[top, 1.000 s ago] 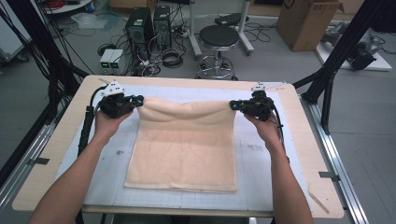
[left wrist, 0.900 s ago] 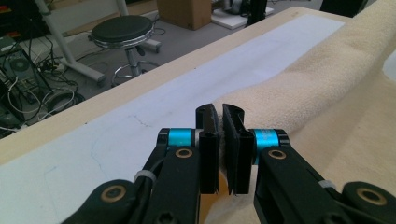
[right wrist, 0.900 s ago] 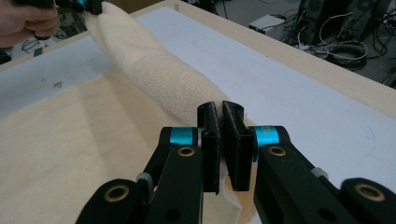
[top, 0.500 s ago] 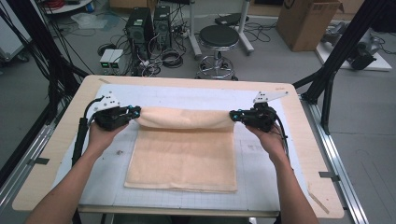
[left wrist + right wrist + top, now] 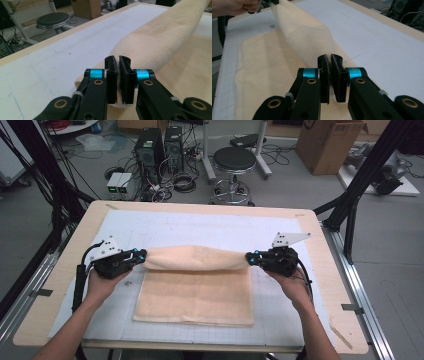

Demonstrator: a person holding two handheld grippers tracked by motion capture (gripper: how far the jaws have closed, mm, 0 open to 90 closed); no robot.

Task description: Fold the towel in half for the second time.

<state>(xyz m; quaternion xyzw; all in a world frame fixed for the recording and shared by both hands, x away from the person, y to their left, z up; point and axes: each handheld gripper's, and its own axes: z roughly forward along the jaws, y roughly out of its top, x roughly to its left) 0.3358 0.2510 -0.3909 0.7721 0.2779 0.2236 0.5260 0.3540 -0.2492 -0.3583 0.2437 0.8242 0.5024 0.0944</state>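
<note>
Towel (image 5: pixel 197 285): on mat (image 5: pixel 200 227), far edge lifted and carried toward 6 o'clock.
Left gripper (image 5: pixel 141 256): clenched on the 9 o'clock corner.
Right gripper (image 5: pixel 250 258): clenched on the 3 o'clock corner.
Progress: fold judged half done; edges not yet matched, release left.

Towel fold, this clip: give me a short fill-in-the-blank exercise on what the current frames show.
1. The left gripper and the right gripper each grip one ____ of the towel.
2. The towel's colour is ____.
3. The lifted edge hangs over the part that lies flat on the ____ mat.
4. Beyond the table stands a round black ____.

Missing words: corner; beige; white; stool
</note>
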